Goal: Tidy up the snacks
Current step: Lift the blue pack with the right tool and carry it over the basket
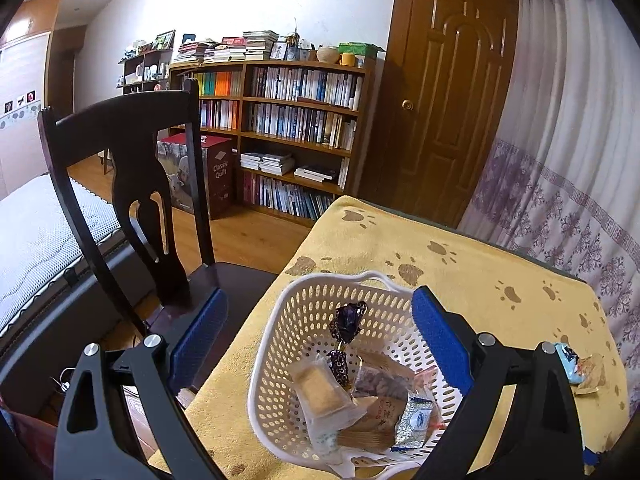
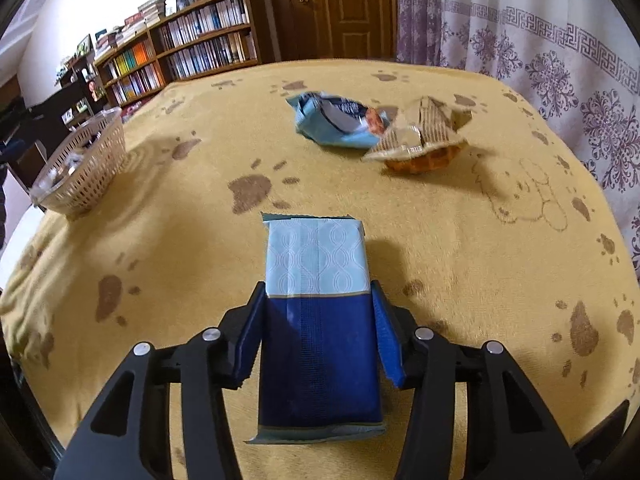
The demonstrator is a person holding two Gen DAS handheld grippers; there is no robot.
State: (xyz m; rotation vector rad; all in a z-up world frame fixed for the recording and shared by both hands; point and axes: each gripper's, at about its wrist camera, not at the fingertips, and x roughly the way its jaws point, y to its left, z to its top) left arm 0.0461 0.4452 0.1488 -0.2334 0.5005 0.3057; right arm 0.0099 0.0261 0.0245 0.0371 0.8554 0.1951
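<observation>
A white perforated basket [image 1: 260, 360] stands at the left edge of the yellow paw-print cloth and holds several wrapped snacks, among them a purple-foil candy [image 1: 350, 320] and a beige biscuit pack [image 1: 320, 392]. My left gripper [image 1: 318, 296] hovers over it, open, with nothing between its blue pads. My right gripper [image 2: 318, 288] is shut on a long blue packet [image 2: 316, 264], dark blue at the near end and pale blue at the far end, held low over the cloth. Beyond lie a light-blue snack bag [image 2: 332, 120] and a tan waffle packet [image 2: 424, 136]. The basket [image 2: 80, 164] sits far left.
A dark wooden chair [image 1: 132, 184] stands against the table's left side, next to the basket. A patterned curtain [image 2: 540, 60] hangs behind the table's far and right edges. A bookshelf [image 1: 300, 128] and a brown door [image 1: 448, 92] are across the room.
</observation>
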